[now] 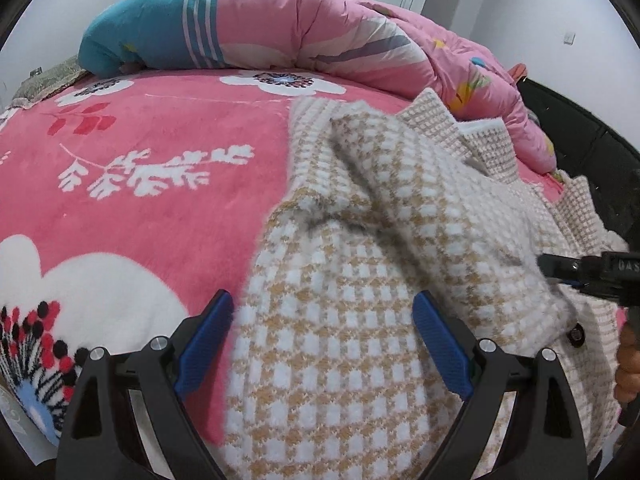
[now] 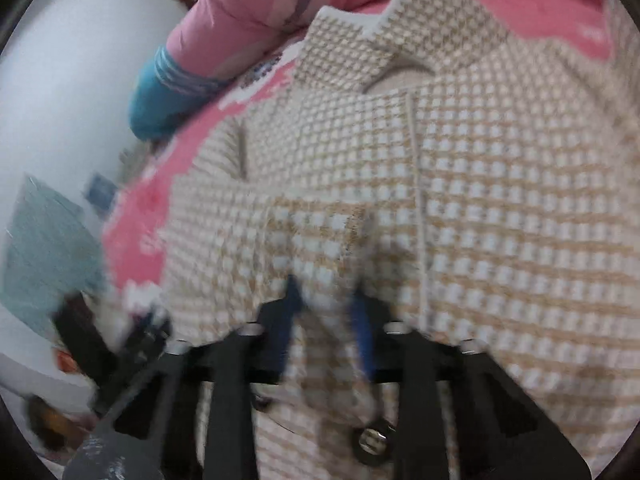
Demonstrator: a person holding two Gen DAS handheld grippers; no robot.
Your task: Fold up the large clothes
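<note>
A beige-and-white checked coat (image 1: pixel 400 208) lies on the bed with its notched collar (image 2: pixel 400 20) towards the quilt. One fold of it is raised and draped across the body. My left gripper (image 1: pixel 324 304) stands open over the coat's left edge, its blue pads (image 1: pixel 208 340) clear of the cloth. My right gripper (image 2: pixel 326 292) is shut on a bunch of the coat's cloth; the right wrist view is blurred. It also enters the left wrist view from the right edge as the right gripper (image 1: pixel 560 272), its tip at the raised fold. A dark button (image 1: pixel 576 335) sits just below it.
A pink plush blanket with white flowers (image 1: pixel 160 140) covers the bed. A bunched pink and blue quilt (image 1: pixel 280 28) lies along the far side. A dark padded bed frame (image 1: pixel 580 152) borders the right. A person's hand (image 1: pixel 626 368) shows at the right edge.
</note>
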